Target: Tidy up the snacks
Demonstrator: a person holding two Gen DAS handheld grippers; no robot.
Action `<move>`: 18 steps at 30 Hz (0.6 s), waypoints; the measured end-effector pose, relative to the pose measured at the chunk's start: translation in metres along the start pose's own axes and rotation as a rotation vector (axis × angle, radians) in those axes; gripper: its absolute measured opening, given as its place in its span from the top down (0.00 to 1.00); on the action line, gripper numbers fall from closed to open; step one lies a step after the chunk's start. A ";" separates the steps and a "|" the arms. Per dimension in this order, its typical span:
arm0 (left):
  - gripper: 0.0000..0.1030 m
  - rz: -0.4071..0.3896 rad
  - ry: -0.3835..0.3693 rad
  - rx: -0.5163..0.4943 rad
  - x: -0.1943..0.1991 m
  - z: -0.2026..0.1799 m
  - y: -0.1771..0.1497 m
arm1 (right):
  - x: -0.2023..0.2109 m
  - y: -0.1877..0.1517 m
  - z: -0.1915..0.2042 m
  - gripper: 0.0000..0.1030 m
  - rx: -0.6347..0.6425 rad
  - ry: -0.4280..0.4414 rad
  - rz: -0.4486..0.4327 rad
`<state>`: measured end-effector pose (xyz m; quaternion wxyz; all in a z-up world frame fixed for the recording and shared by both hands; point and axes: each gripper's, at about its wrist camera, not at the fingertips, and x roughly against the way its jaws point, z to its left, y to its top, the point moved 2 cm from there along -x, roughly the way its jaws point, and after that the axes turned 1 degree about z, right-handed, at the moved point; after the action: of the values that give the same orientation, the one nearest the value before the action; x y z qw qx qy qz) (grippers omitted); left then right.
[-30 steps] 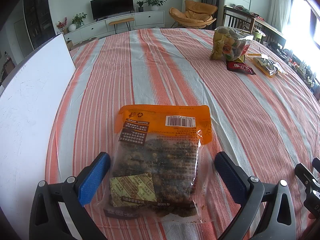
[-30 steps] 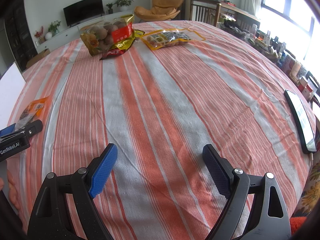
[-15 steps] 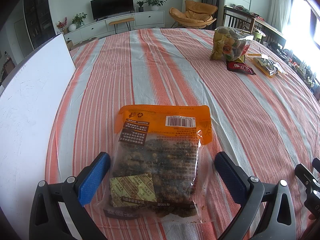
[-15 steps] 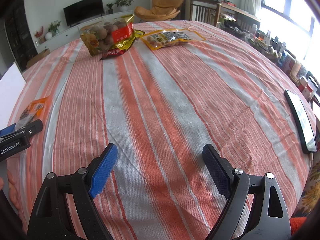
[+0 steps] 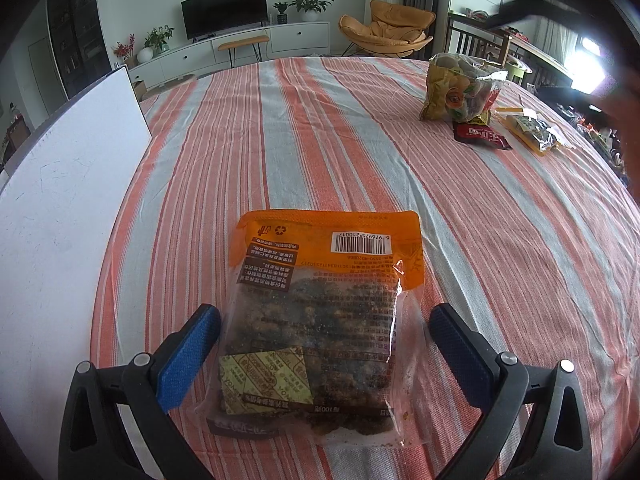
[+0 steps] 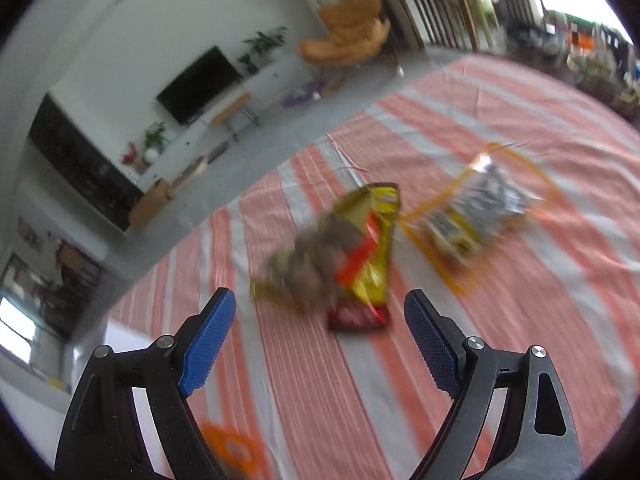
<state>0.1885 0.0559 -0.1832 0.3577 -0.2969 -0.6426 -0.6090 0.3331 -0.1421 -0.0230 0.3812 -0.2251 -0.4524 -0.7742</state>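
left gripper (image 5: 324, 324) wide apart, orange snack bag (image 5: 320, 312) between fingers, unpinched | right gripper (image 6: 320, 312) spread, empty, yellow snack bag (image 6: 352, 252) ahead

Glossy plastic snack packet (image 5: 320, 320) on woven cloth (image 5: 480, 220).

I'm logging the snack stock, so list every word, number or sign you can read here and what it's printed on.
"6 976975 210017": barcode number, printed upside down on the orange snack packet.
Recycling symbol: on the same packet's orange band.
Small Chinese print and the number line under the barcode on that packet: too small to read.
Red packet: white characters, unreadable.
Right wrist view: too blurred to read anything.
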 end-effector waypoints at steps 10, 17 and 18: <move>0.00 0.000 0.001 0.002 0.001 0.001 0.001 | -0.067 0.013 -0.023 0.69 -0.077 0.087 0.089; 0.00 0.000 0.001 0.002 0.000 0.000 0.001 | 0.012 -0.006 -0.052 0.95 0.111 0.294 0.182; 0.00 0.000 0.002 0.002 0.001 0.000 0.001 | 0.021 -0.010 -0.062 0.95 0.117 0.277 0.196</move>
<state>0.1893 0.0562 -0.1819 0.3586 -0.2959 -0.6429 -0.6087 0.3118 -0.2013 -0.0440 0.5260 -0.1368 -0.4157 -0.7292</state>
